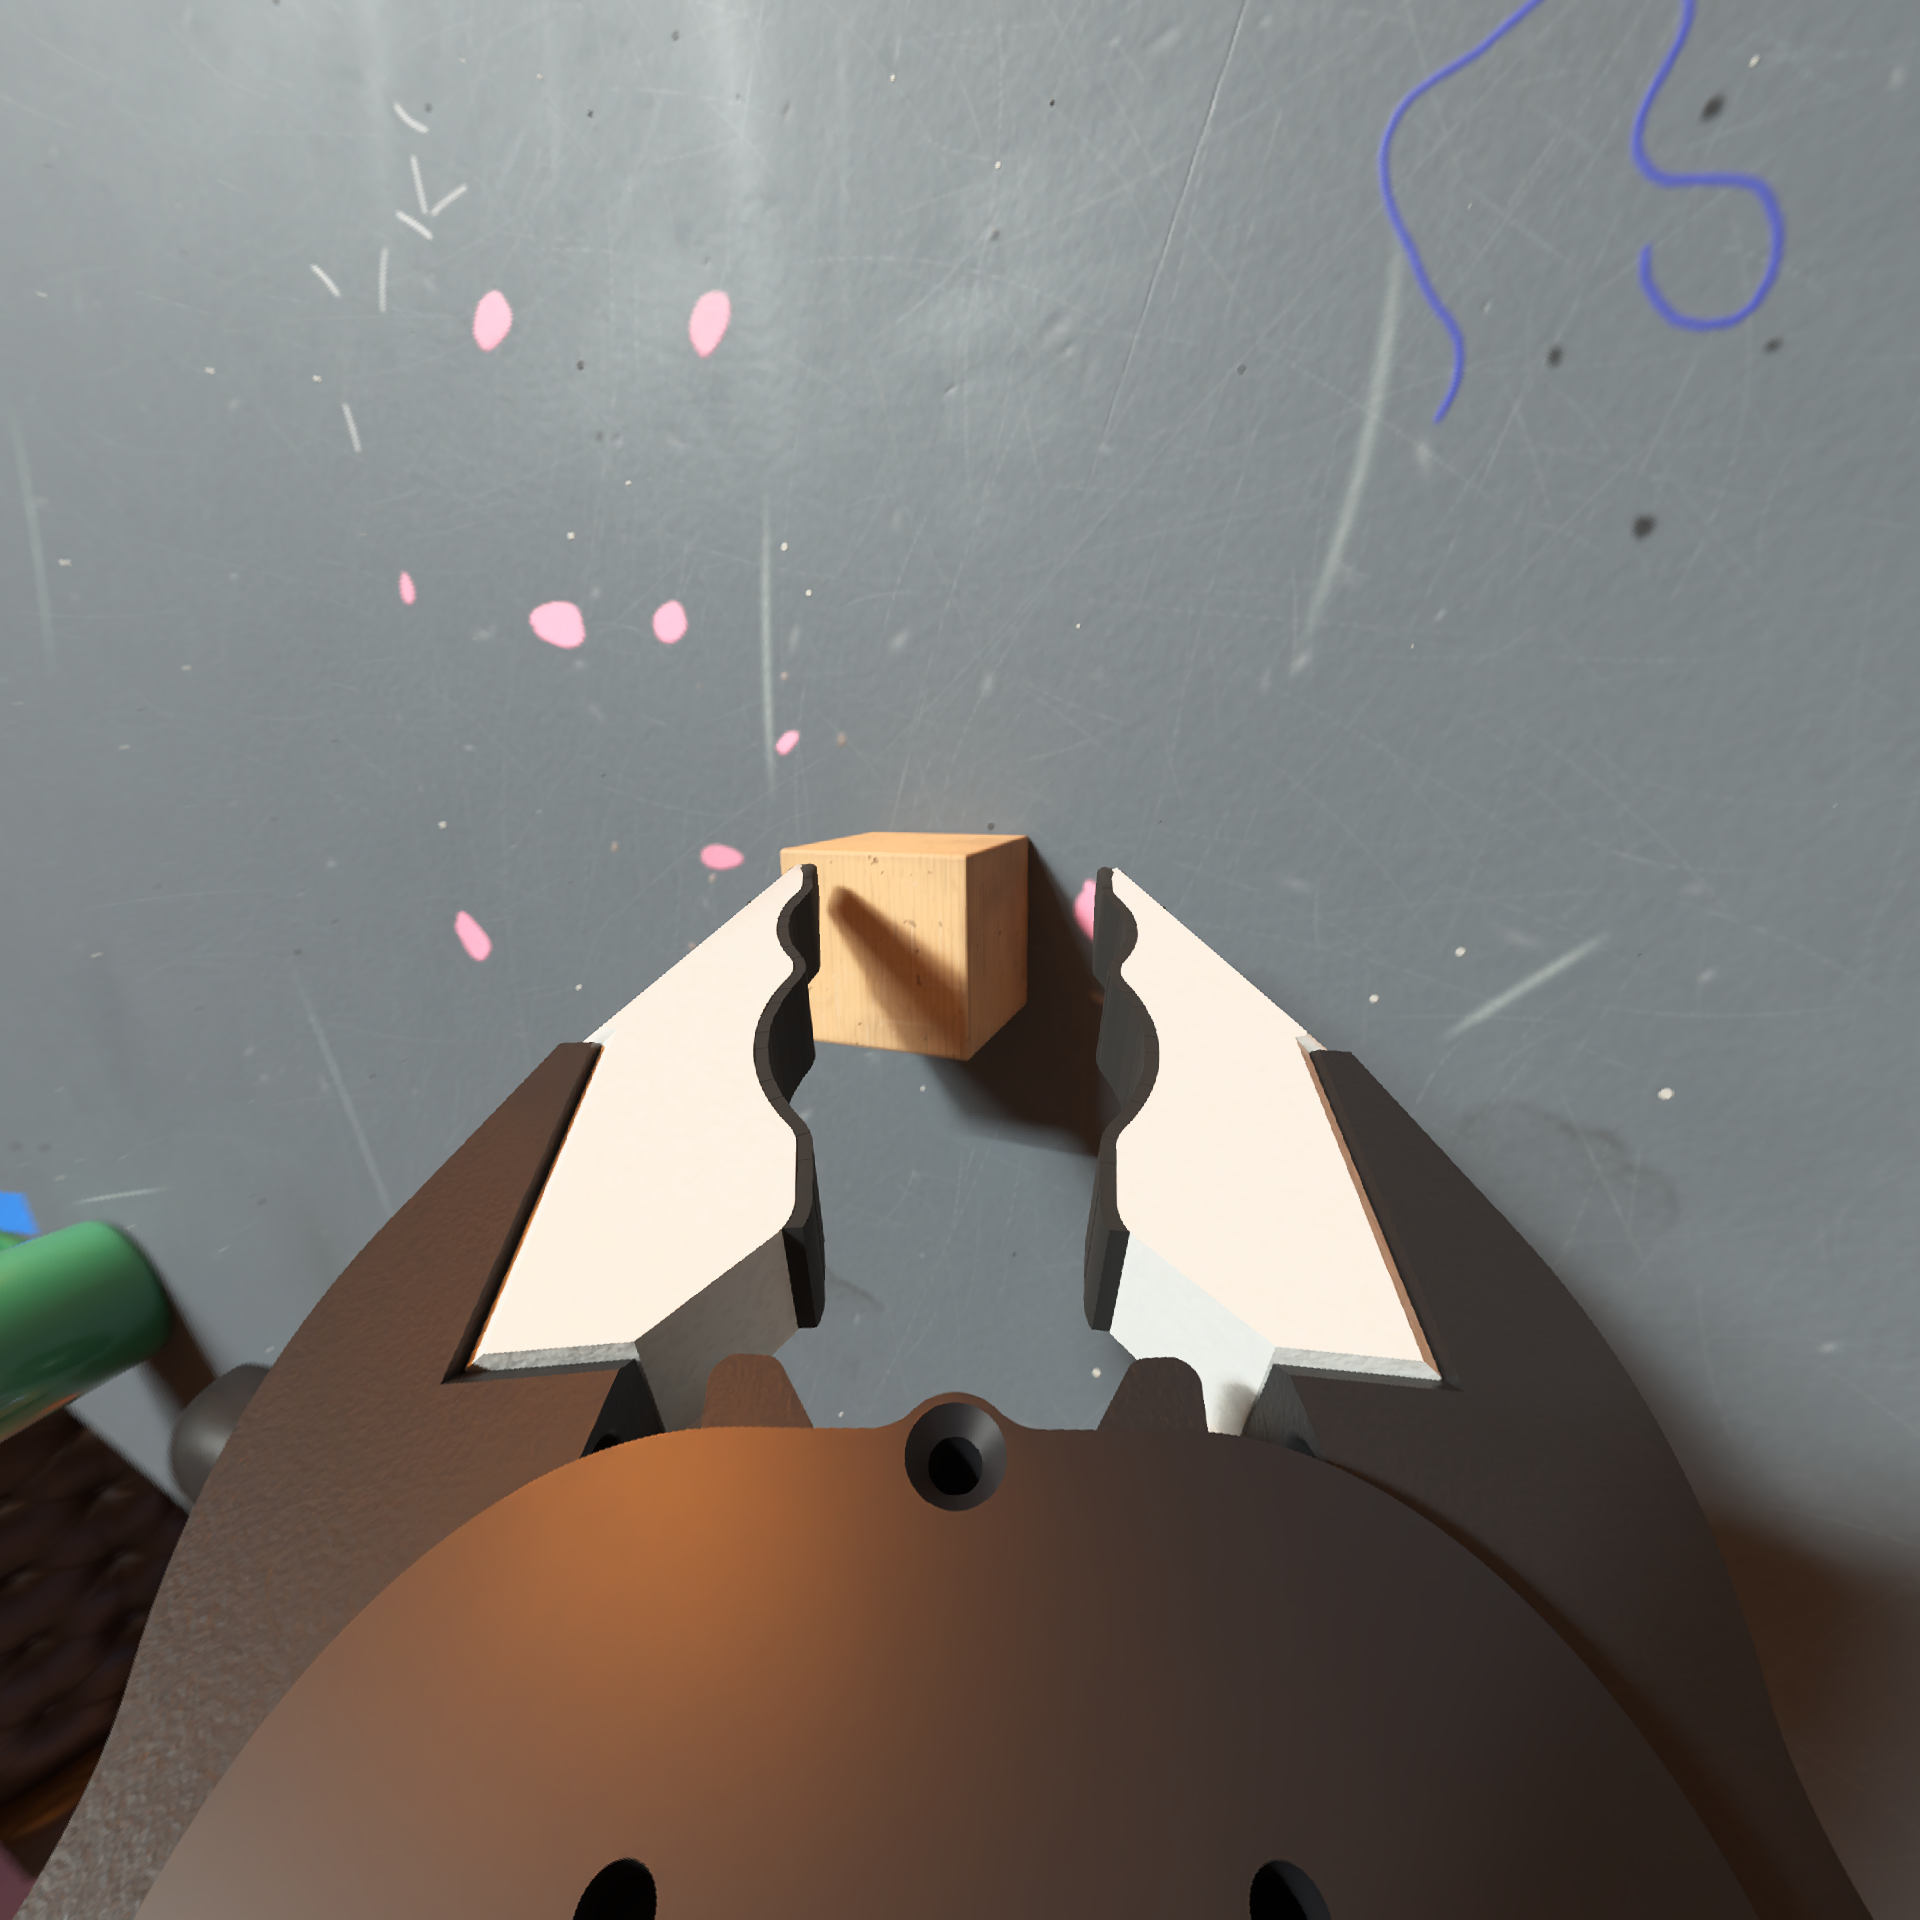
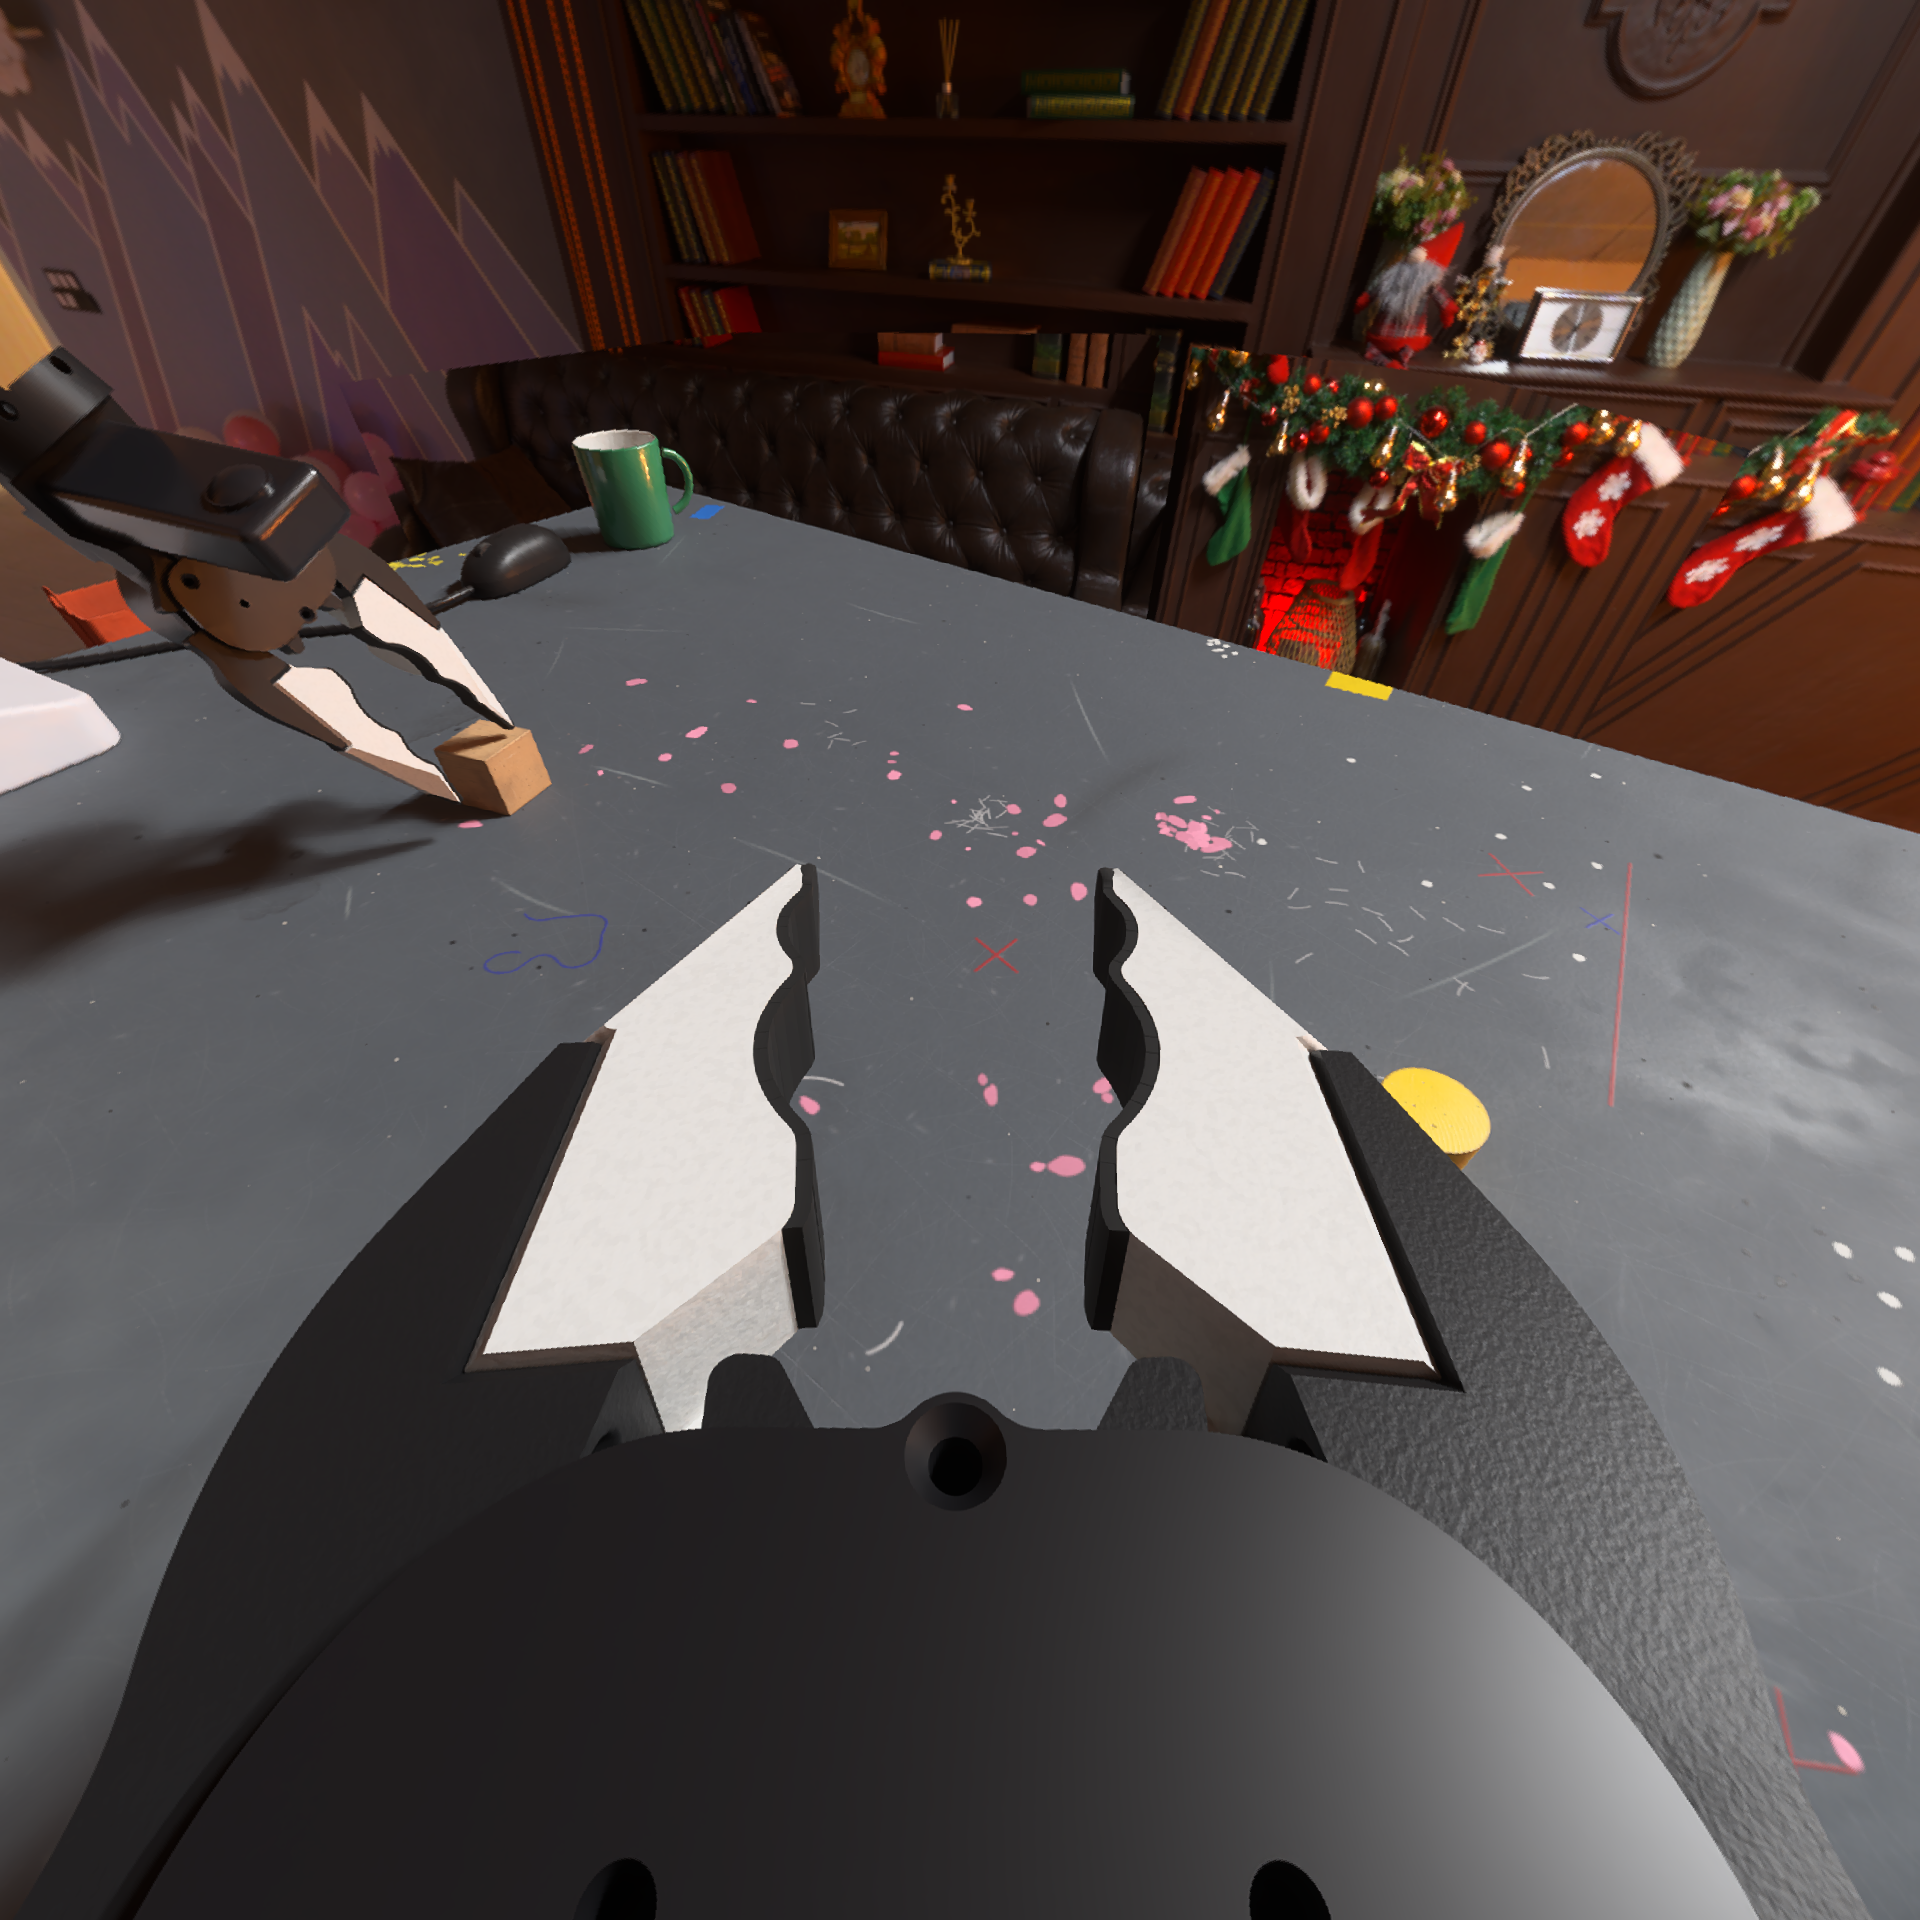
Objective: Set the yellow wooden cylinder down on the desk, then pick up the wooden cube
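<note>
Left gripper (image 1: 951, 883) spread, wooden cube (image 1: 914, 945) between its tips

bare desk (image 2: 1039, 748) lies between the wooden cube (image 2: 497, 767) and yellow wooden cylinder (image 2: 1442, 1117); green mug (image 2: 627, 486) stands far back

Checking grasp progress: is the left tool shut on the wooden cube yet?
Open. The left tool has fingers spread on either side of the wooden cube, with a gap at the right finger.
</note>
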Available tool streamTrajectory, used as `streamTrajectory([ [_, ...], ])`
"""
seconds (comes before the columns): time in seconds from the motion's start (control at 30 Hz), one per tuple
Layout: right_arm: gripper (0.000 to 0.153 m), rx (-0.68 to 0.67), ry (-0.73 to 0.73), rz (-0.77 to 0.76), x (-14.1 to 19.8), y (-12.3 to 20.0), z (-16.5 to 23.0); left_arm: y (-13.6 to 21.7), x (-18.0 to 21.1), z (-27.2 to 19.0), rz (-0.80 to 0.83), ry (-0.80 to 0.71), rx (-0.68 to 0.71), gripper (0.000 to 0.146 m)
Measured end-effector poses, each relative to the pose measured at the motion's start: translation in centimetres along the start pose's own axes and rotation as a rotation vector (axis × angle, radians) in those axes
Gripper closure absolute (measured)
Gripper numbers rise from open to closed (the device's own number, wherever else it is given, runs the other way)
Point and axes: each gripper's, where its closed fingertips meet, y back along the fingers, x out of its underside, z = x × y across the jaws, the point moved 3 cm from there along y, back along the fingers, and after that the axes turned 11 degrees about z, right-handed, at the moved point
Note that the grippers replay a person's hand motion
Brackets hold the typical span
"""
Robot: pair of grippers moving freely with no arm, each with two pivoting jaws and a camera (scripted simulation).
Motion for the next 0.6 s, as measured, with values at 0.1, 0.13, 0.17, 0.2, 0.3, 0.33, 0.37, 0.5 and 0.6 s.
streamTrajectory([
  [0.1, 0.1, 0.001, 0.01, -0.001, -0.1, 0.2, 0.3, 0.5, 0.4, 0.3, 0.011, 0.003, -0.03, 0.091],
  [0.13, 0.1, 0.001, 0.012, -0.002, -0.1, 0.3, 0.3, 0.6, 0.6, 0.4, 0.018, 0.015, -0.026, 0.091],
  [0.17, 0.1, 0.0, 0.014, -0.003, -0.1, 0.4, 0.4, 0.6, 0.8, 0.6, 0.025, 0.03, -0.021, 0.09],
  [0.2, 0.1, 0.0, 0.016, -0.006, -0.1, 0.5, 0.4, 0.5, 1.1, 0.8, 0.035, 0.045, -0.012, 0.09],
  [0.3, 0.1, 0.001, 0.016, -0.015, -0.2, 0.7, 0.5, 0.1, 1.5, 1.1, 0.073, 0.075, 0.022, 0.088],
  [0.33, 0.1, -0.002, 0.014, -0.018, -0.2, 0.7, 0.5, -0.1, 1.5, 1.1, 0.084, 0.075, 0.031, 0.087],
  [0.37, 0.1, -0.006, 0.012, -0.018, -0.2, 0.7, 0.5, -0.4, 1.4, 1.2, 0.096, 0.07, 0.036, 0.087],
  [0.5, 0.1, -0.005, 0.021, 0.0, 0.0, 0.4, 0.5, -1.3, 1.5, 1.4, 0.152, 0.049, 0.07, 0.088],
  [0.6, 0.1, -0.003, 0.031, 0.006, 0.0, 0.3, 0.6, -1.8, 1.7, 1.6, 0.187, 0.047, 0.097, 0.088],
])
